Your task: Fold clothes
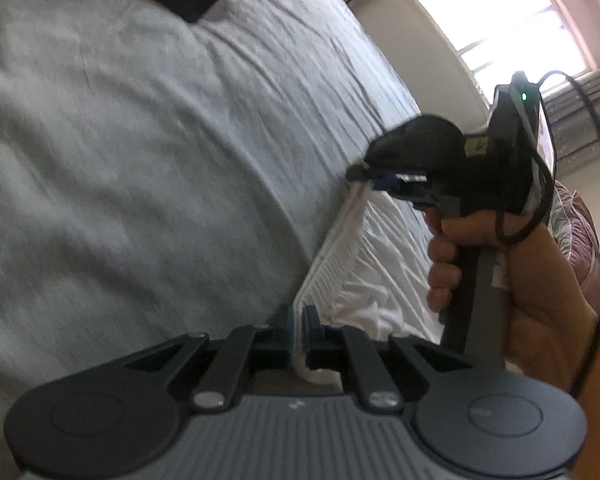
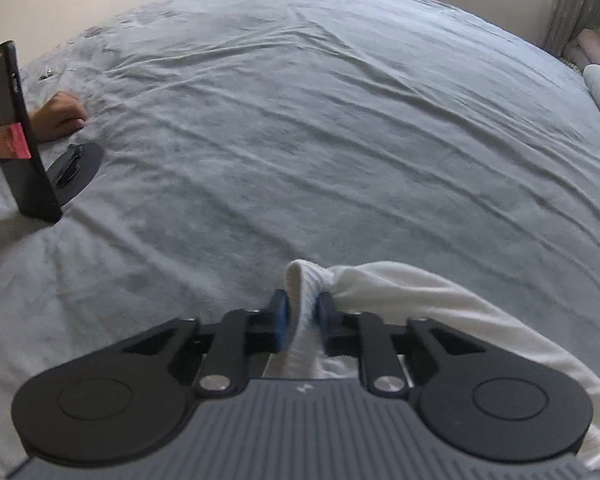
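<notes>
No readable labels; white ribbed garment (image 1: 364, 248) on grey bed (image 1: 140, 140); left gripper (image 1: 299, 334) jaws pinch its hem; right gripper (image 2: 302, 316) jaws clamp bunched edge.

White ribbed garment (image 1: 364, 248) stretched taut above grey bedsheet (image 1: 140, 140)

Under your grippers the bed (image 2: 340, 120) wears soft grey cloth, matt and finely creased. The white garment (image 2: 400, 292) you hold is thin cotton-like fabric with a ribbed hem, also matt. Your left gripper (image 1: 299, 330) and right gripper (image 2: 302, 318) look like matt black plastic with a ridged grey housing and shiny metal pivot pins; the fingers (image 2: 279, 312) carry blue rubbery pads. The phone (image 2: 16, 136) propped on the bed shows a glossy dark face.
</notes>
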### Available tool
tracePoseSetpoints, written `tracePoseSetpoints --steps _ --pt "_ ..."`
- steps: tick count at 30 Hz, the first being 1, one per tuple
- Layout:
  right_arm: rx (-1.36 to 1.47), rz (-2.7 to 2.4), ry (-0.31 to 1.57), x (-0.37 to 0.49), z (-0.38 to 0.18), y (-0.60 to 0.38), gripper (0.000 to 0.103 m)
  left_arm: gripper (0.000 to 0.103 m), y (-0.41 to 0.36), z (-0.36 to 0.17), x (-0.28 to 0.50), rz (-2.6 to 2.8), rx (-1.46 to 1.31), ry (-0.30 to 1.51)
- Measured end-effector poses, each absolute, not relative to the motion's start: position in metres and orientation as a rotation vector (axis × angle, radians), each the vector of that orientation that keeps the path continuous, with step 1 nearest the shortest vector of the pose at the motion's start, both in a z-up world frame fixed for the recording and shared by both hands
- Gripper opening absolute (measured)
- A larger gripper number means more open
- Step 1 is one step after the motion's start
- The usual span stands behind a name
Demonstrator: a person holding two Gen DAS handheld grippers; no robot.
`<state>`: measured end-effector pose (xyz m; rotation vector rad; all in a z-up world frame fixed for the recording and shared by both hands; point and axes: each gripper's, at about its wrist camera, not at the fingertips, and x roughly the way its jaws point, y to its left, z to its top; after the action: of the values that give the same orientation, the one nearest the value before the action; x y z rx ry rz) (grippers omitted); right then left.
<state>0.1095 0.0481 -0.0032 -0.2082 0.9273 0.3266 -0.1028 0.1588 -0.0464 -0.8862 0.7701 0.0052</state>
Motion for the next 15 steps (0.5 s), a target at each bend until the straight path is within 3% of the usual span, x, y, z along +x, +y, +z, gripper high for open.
tracePoseSetpoints --steps 15 --pt "-0.035 0.405 0.732 0.137 0.037 0.102 0.007 0.005 0.24 -0.014 -0.072 0.243 -0.713 0.546"
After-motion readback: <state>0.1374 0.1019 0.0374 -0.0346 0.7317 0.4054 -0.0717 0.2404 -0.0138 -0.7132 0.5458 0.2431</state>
